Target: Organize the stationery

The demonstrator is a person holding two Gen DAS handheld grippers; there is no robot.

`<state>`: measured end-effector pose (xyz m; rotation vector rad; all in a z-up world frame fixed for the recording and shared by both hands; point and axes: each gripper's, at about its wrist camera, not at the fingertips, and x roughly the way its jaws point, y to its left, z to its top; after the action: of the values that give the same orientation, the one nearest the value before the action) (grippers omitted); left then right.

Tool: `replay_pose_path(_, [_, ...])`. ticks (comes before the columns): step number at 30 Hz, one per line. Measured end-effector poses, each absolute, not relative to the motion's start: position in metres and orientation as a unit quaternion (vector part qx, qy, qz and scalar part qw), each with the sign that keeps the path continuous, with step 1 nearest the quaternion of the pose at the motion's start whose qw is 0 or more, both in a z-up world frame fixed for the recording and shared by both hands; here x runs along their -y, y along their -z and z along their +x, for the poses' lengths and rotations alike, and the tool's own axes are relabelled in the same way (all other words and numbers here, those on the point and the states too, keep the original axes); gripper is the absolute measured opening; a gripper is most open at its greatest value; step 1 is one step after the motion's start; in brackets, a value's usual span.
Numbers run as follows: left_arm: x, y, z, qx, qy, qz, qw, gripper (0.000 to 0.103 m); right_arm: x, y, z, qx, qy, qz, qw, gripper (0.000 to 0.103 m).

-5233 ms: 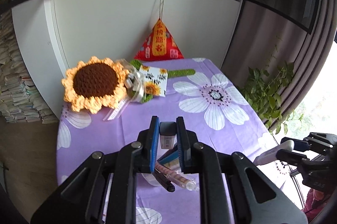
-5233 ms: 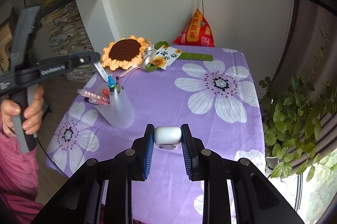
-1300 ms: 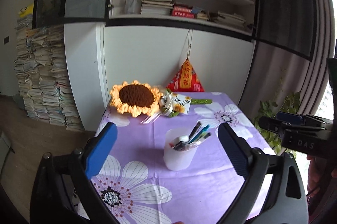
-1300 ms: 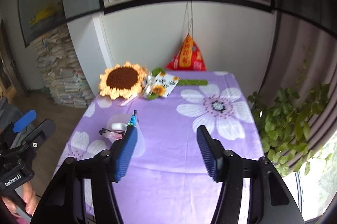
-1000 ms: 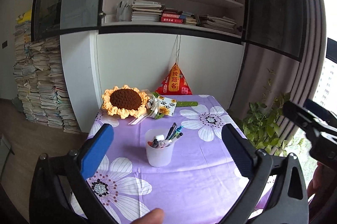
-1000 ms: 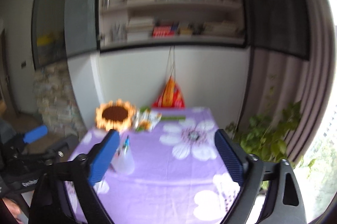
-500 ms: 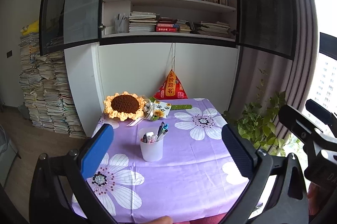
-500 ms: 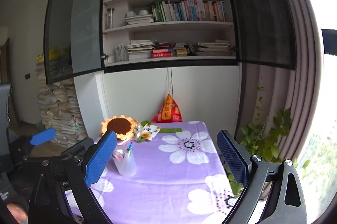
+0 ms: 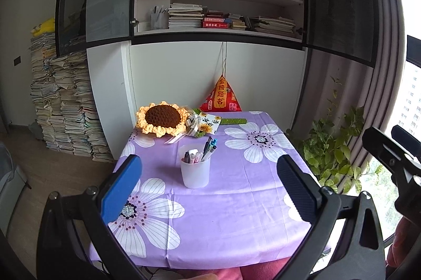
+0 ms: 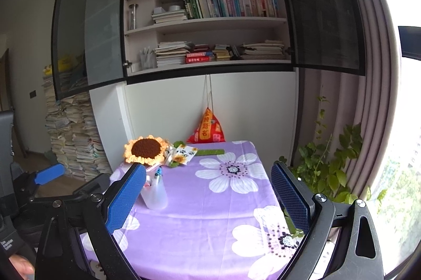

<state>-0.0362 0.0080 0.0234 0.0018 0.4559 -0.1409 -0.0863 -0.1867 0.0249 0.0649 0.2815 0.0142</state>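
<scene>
Both hand-held grippers (image 9: 209, 192) (image 10: 209, 197) withdrew, spread; one cup (image 9: 195, 173) holds pens.

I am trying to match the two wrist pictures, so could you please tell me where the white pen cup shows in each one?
Left wrist: the pen cup stands near the picture's centre, between the open left gripper's fingers.
Right wrist: the pen cup sits left of centre, partly hidden behind the open right gripper's left finger.
Shared landmark: the crochet sunflower lies beyond the cup in both.
</scene>
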Motion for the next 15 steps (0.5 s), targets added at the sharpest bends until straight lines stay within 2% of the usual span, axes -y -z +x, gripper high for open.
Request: replay_pose_path(15, [-0.0128, -0.0284, -0.0415, -0.206, 0.065, 0.0, 0.976, 0.102, 0.1932, -0.0224, -0.0791, -0.147, -0.001, 0.048, 0.988, 0.096])
